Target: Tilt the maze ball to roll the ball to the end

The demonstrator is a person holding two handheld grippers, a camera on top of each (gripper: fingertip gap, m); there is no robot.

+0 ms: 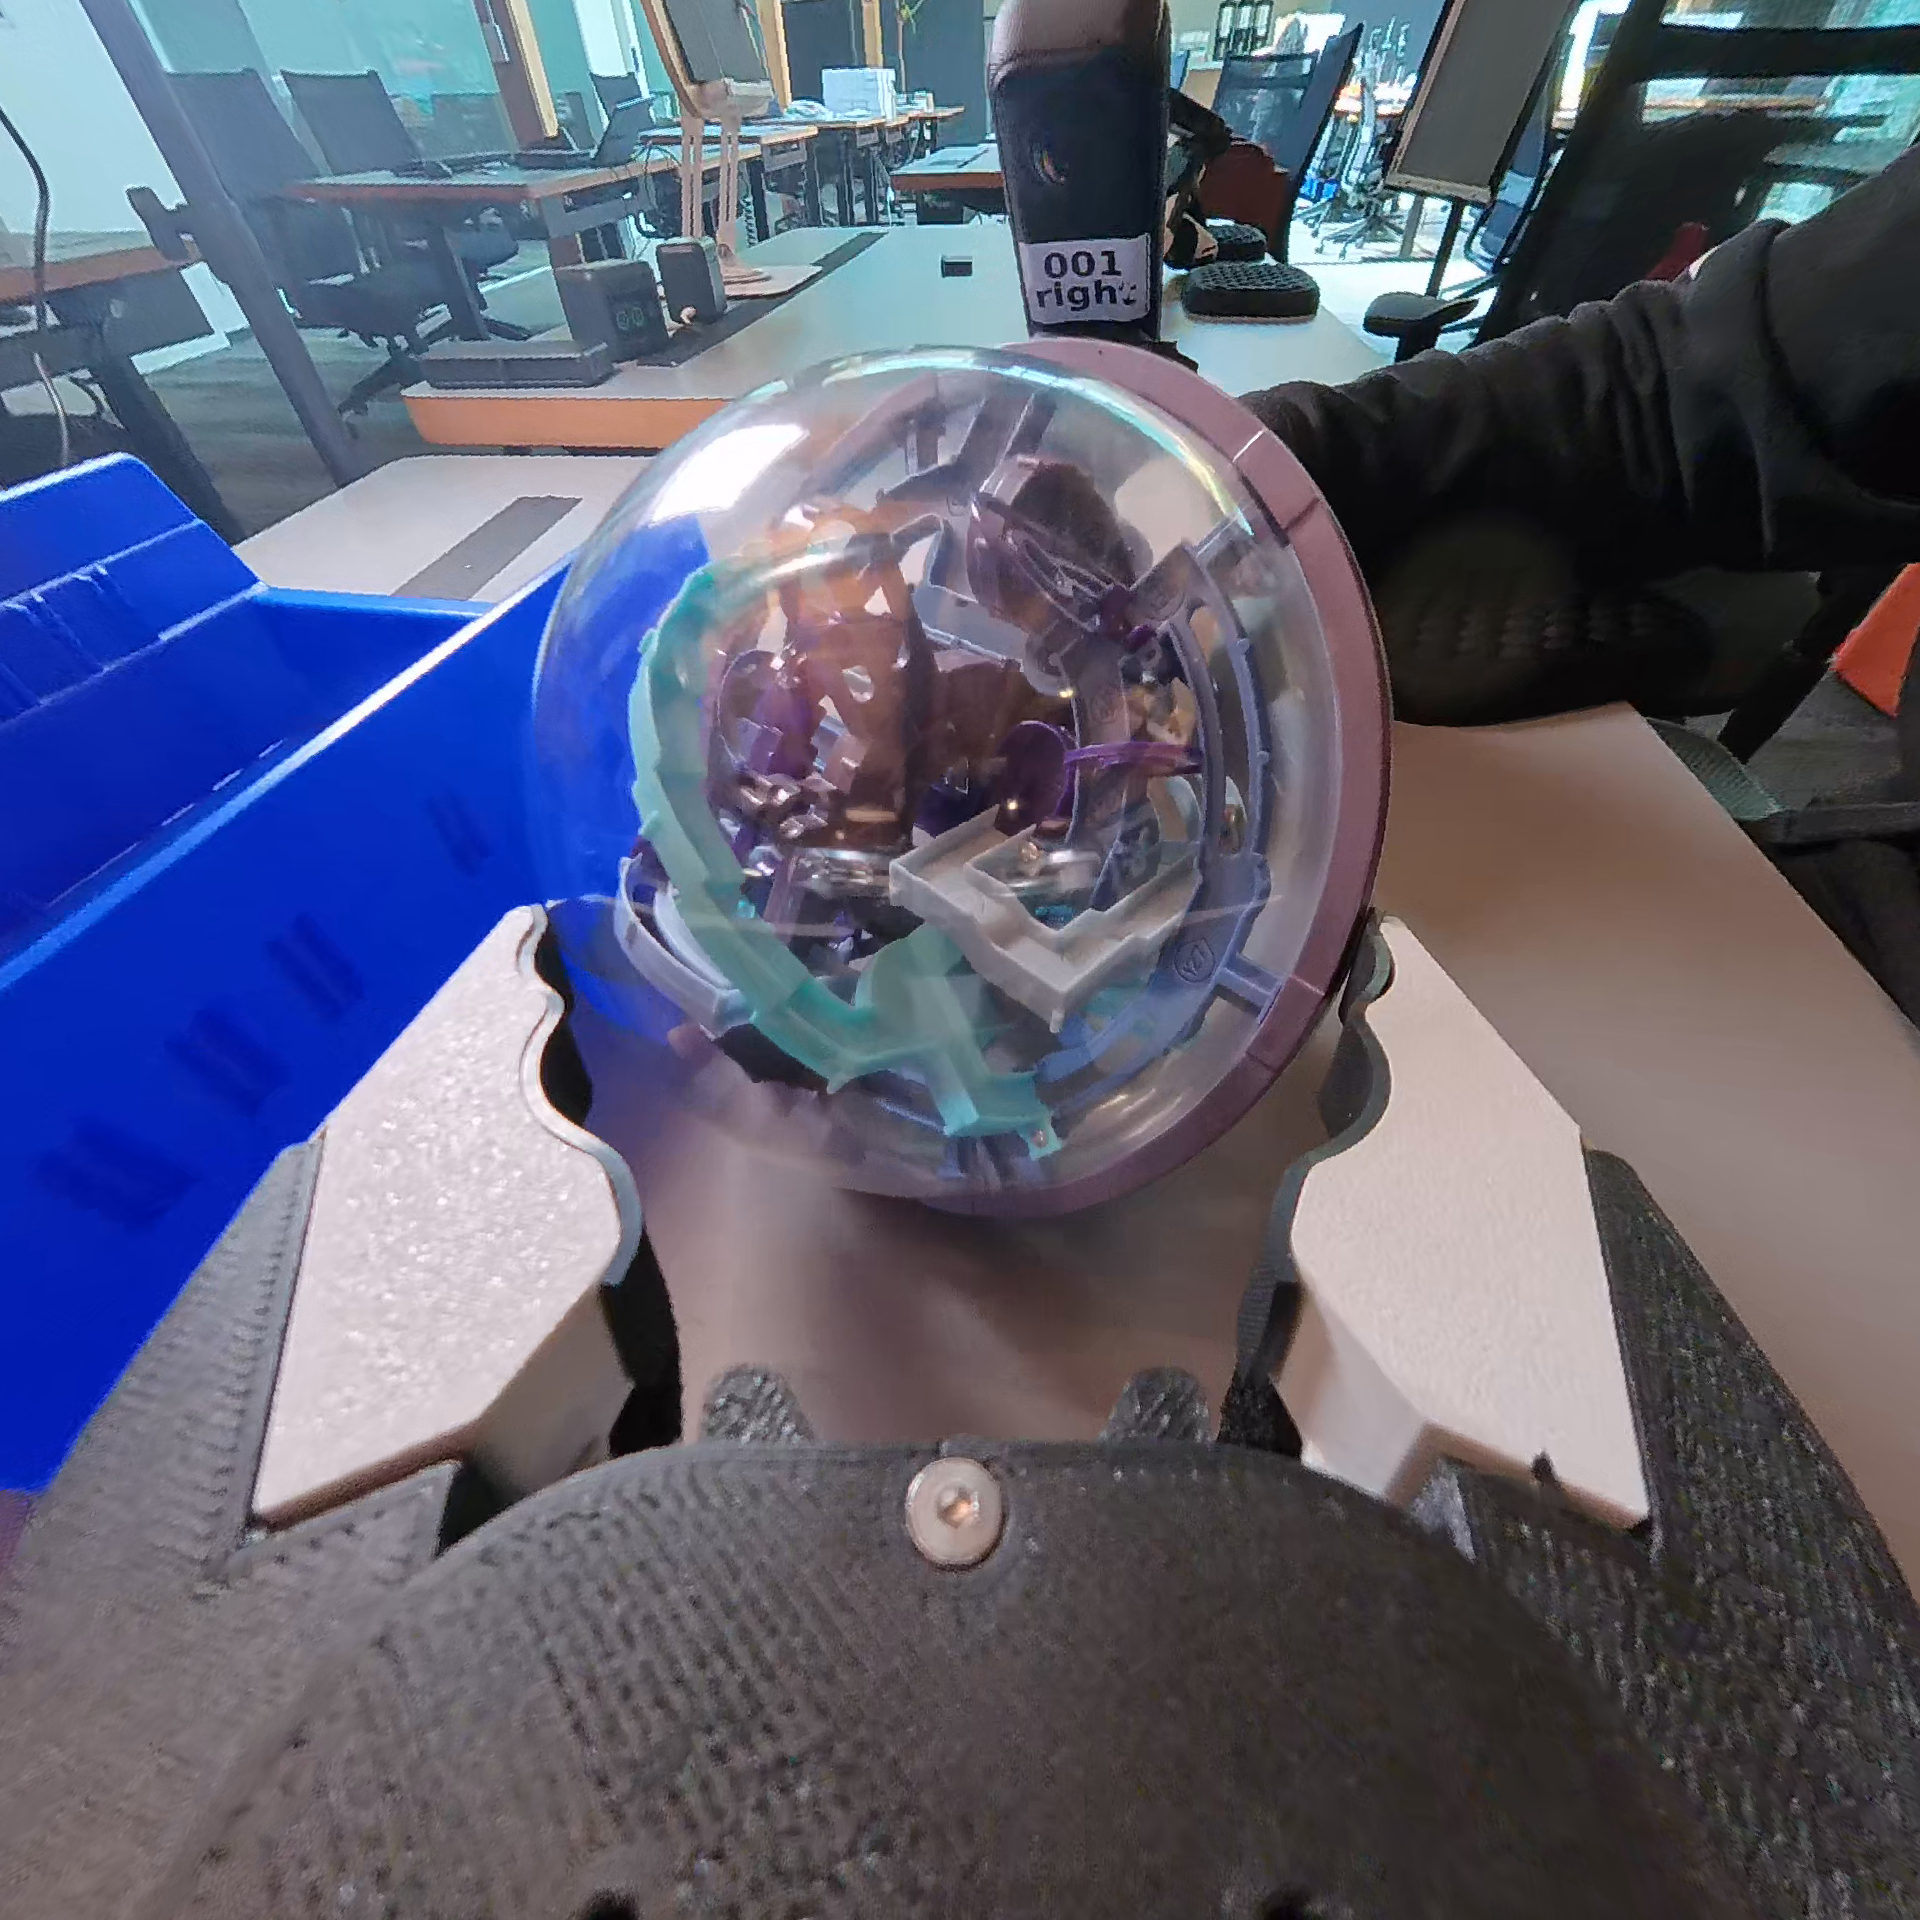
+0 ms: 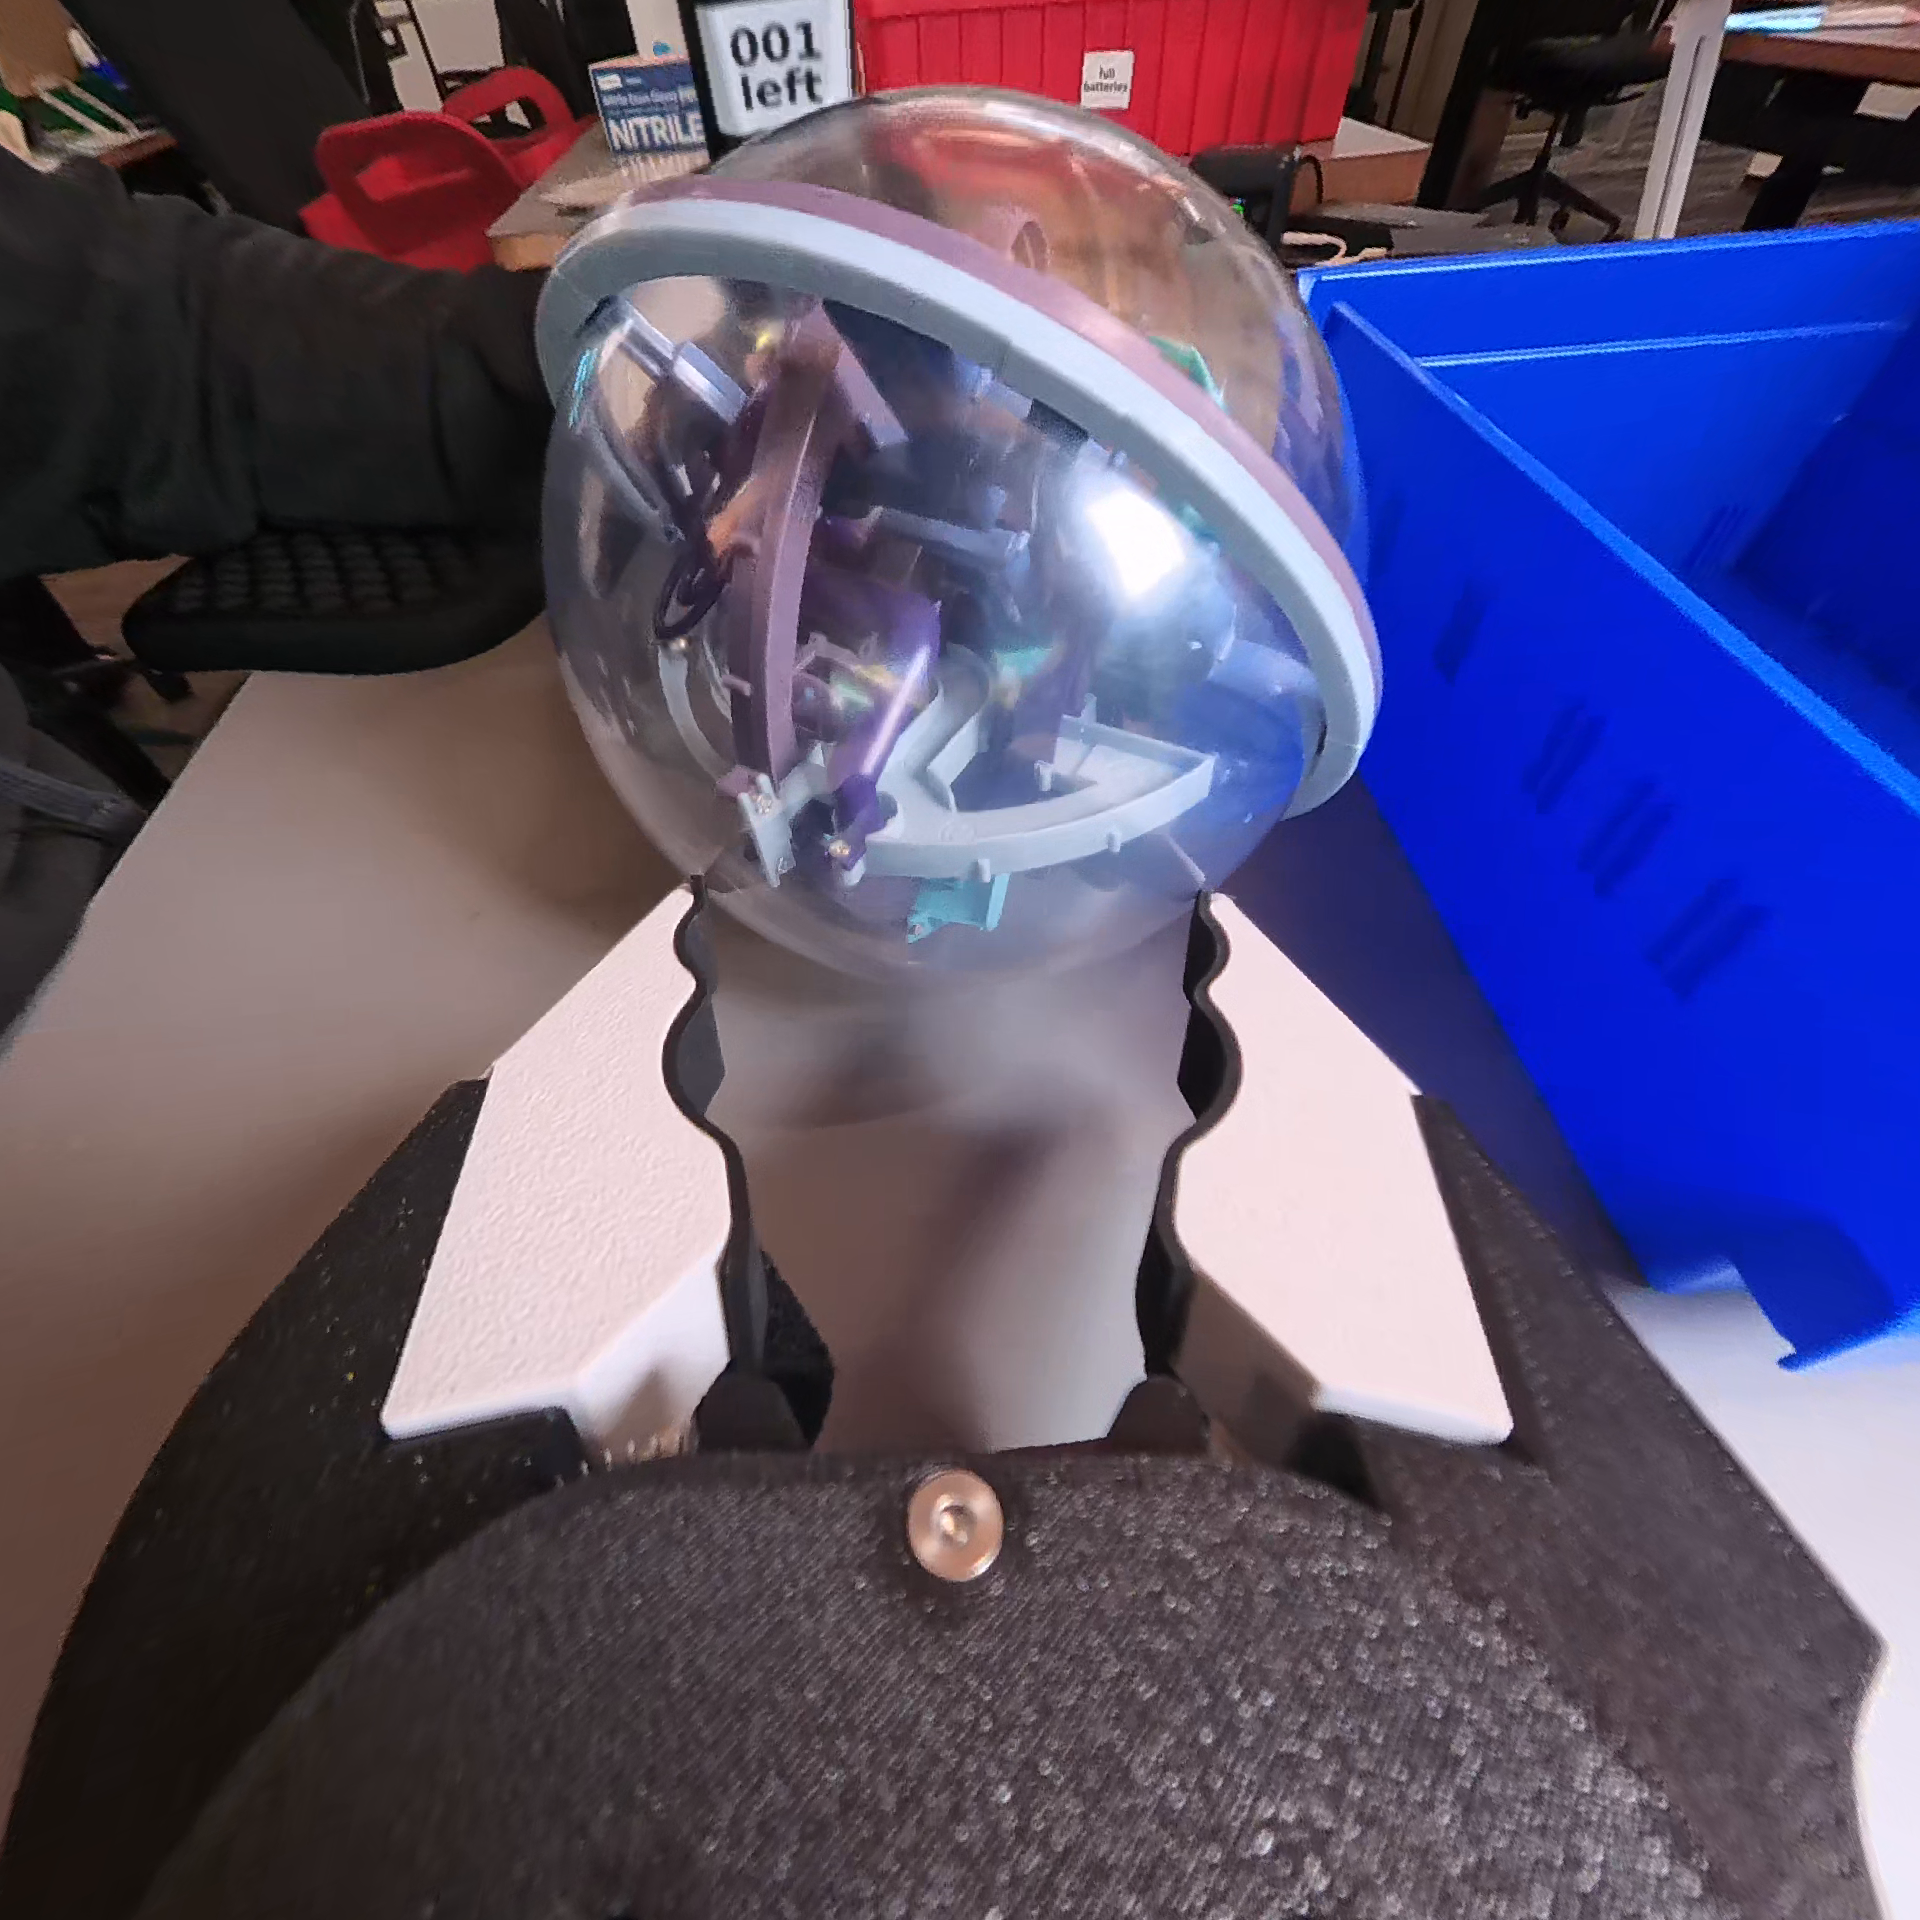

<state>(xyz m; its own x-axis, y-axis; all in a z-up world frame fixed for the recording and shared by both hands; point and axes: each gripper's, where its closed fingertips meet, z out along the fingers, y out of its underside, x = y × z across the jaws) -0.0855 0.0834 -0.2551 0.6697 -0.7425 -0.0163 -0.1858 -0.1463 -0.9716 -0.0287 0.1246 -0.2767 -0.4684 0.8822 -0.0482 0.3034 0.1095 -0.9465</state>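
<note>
I see the maze ball (image 1: pixel 961 774) wedged between my left claw (image 1: pixel 951 977) and right claw (image 2: pixel 951 920), each gripping its lower half from opposite sides. A blue bin (image 1: pixel 239 831) sits just beside it, left of my left claw.

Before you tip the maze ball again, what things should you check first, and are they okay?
1. Maze ball between the left gripper jaws: ok, its lower part sits between the tips.
2. Right gripper on the opposite side: ok, the ball's bottom sits between its jaws.
3. Firm grip by both: cannot tell.
4. Little steel ball's place: cannot tell; a shiny speck shows near the grey track.
5. Blue bin close beside: not ok, little room that way.
6. Ring tilted: ok.
</note>
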